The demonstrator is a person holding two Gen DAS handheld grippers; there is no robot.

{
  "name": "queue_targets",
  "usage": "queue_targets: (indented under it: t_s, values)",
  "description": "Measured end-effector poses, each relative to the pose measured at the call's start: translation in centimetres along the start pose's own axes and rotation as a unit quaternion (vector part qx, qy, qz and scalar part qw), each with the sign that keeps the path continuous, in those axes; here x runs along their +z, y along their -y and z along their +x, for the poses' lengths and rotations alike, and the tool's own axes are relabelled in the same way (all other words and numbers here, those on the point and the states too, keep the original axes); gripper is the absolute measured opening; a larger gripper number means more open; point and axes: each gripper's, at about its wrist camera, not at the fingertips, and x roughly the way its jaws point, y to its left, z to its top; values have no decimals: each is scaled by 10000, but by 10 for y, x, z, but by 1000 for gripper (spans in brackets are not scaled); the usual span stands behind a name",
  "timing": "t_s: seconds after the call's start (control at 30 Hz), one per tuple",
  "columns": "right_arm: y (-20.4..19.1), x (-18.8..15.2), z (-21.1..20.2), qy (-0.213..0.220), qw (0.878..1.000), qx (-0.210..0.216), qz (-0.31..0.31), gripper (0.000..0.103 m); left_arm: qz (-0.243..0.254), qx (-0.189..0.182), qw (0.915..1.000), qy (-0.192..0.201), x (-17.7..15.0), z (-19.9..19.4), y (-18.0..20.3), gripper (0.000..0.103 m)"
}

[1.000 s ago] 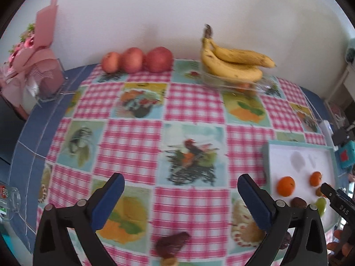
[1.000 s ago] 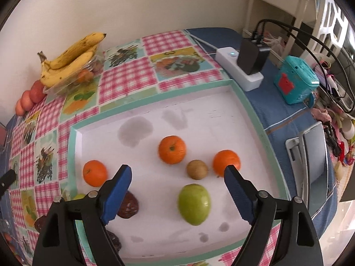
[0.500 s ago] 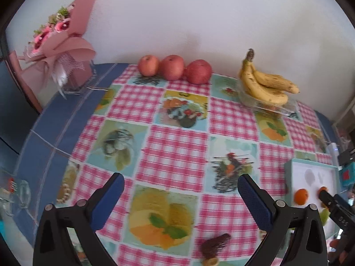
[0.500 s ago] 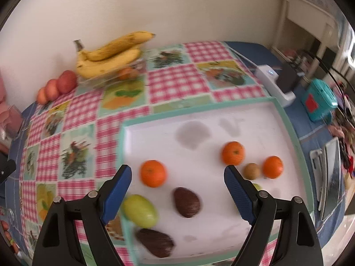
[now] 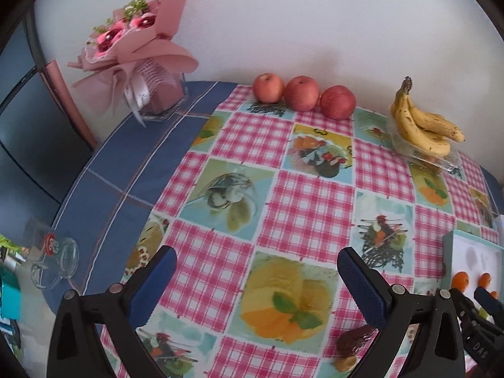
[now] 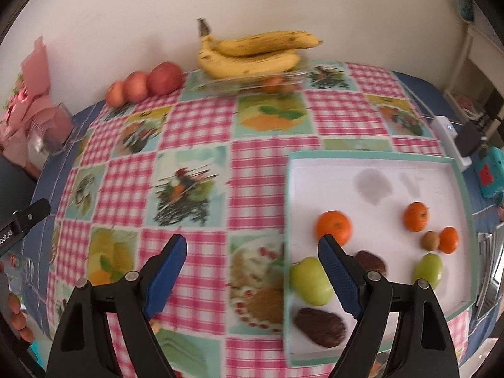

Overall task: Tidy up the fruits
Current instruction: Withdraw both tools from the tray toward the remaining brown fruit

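Checked tablecloth (image 5: 302, 208) against white wall (image 5: 315, 25); both grippers' fingers spread wide, holding nothing.

Checked tablecloth table (image 6: 258, 163), apples (image 5: 302, 93), banana container (image 6: 252, 78), fruit tray (image 6: 371, 154), bouquet (image 5: 138, 50)

At your table's back edge: apples (image 5: 302, 97) left, bananas (image 6: 252, 53) right, on a container (image 6: 252, 83). Bouquet (image 5: 138, 53) far left. Tray (image 6: 371, 163) at right holds oranges (image 6: 333, 226), kiwi (image 6: 430, 240).
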Motion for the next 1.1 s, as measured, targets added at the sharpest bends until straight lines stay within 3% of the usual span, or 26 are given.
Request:
queue_targets:
  t_s: [0.2, 0.43, 0.67, 1.1]
  values:
    - [-24, -11, 10, -256, 9991, 57, -336, 86, -274, 93, 9989, -378, -13, 7, -15, 103]
    - [-33, -25, 28, -621, 9972, 129, -396, 86, -263, 294, 9949, -928, -39, 31, -26, 103]
    - [-45, -36, 40, -859, 9948, 255, -484, 86, -46, 391, 9962, -782, -49, 28, -35, 103]
    - [-86, -53, 59, -1239, 9857, 502, -1026, 86, -122, 362, 9977, -555, -46, 25, -50, 103]
